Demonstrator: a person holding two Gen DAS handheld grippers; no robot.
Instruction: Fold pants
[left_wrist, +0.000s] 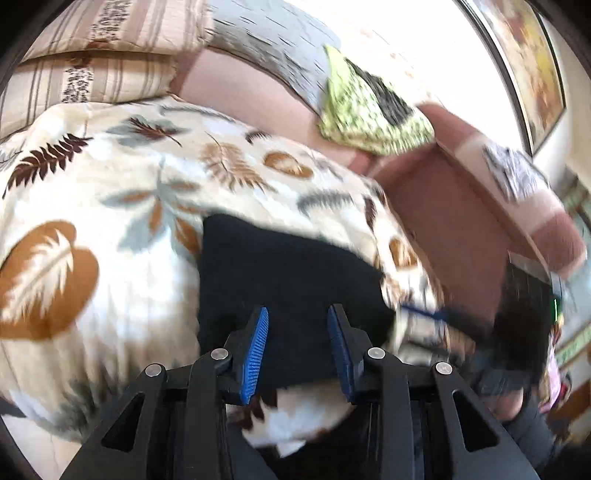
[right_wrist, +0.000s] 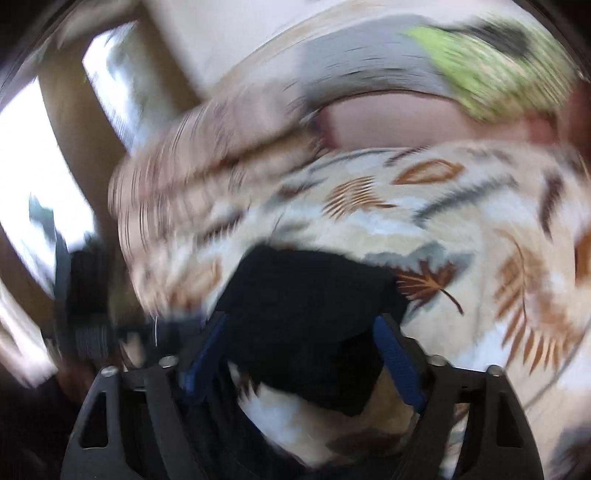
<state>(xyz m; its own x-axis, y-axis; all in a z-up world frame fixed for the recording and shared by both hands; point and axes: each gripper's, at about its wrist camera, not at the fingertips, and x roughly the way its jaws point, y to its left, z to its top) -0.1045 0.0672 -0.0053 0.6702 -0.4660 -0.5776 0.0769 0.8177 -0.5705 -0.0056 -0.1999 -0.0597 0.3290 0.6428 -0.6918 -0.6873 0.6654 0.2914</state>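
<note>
The black pants (left_wrist: 288, 266) lie as a compact folded bundle on a leaf-print bedspread (left_wrist: 110, 229). My left gripper (left_wrist: 298, 310) hovers over the bundle's near edge, open, with a clear gap between its blue pads and nothing pinched. The right wrist view is heavily blurred. It shows the same black pants (right_wrist: 306, 280) on the bedspread (right_wrist: 461, 229), under my right gripper (right_wrist: 301, 319). That gripper's blue fingers stand wide on either side of the bundle, and no cloth appears pinched between them.
Striped pillows (left_wrist: 92, 66) and a grey pillow (left_wrist: 266, 40) lie at the head of the bed. A green patterned cushion (left_wrist: 369, 110) rests on a pink sofa arm (left_wrist: 461, 206) to the right. A framed picture (left_wrist: 528, 62) hangs on the wall.
</note>
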